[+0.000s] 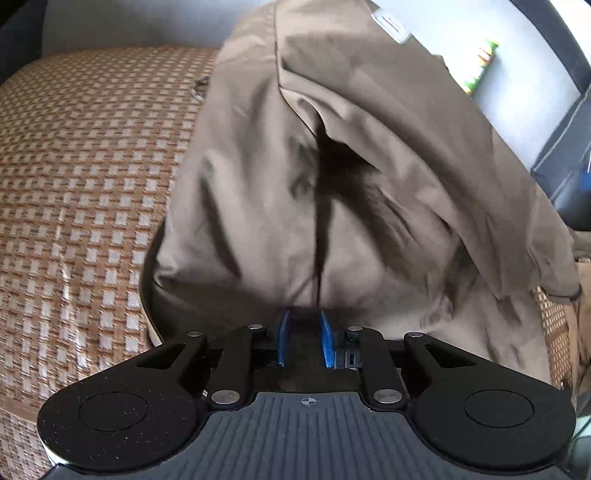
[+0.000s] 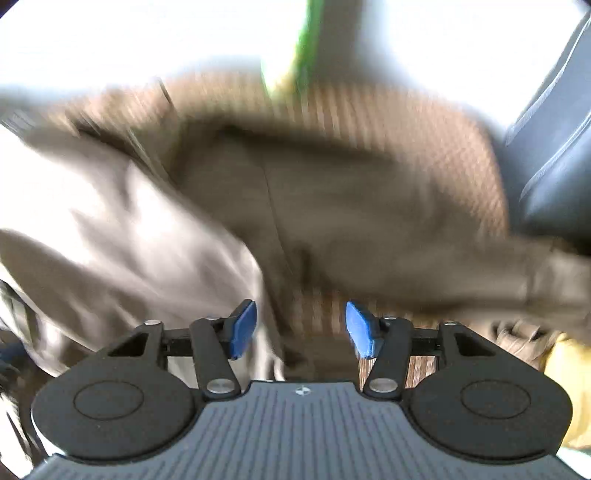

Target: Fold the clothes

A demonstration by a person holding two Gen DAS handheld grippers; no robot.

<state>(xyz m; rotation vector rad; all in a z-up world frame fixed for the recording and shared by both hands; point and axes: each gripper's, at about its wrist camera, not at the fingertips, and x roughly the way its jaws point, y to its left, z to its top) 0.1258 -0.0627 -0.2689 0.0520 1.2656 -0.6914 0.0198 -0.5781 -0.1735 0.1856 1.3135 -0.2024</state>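
Lying bunched ahead of both parted tongs [image 1: 304, 338] [image 2: 301, 330], brown garment [image 1: 332, 184]

Right wrist view smeared by motion blur throughout; brown garment [image 2: 332, 206] reduced to streaks, seams and edges unreadable. Green streak [image 2: 303, 48] at top unidentifiable. Yellow patch [image 2: 565, 373] cut off at right edge, unidentifiable. Woven mat [image 1: 85, 192] hidden under the garment through mid-frame, cut off left and bottom. White label [image 1: 391, 26] too small to read. Green-yellow object [image 1: 480, 66] blurred, unidentifiable. Dark stitched item [image 1: 569, 147] cut off at right edge.
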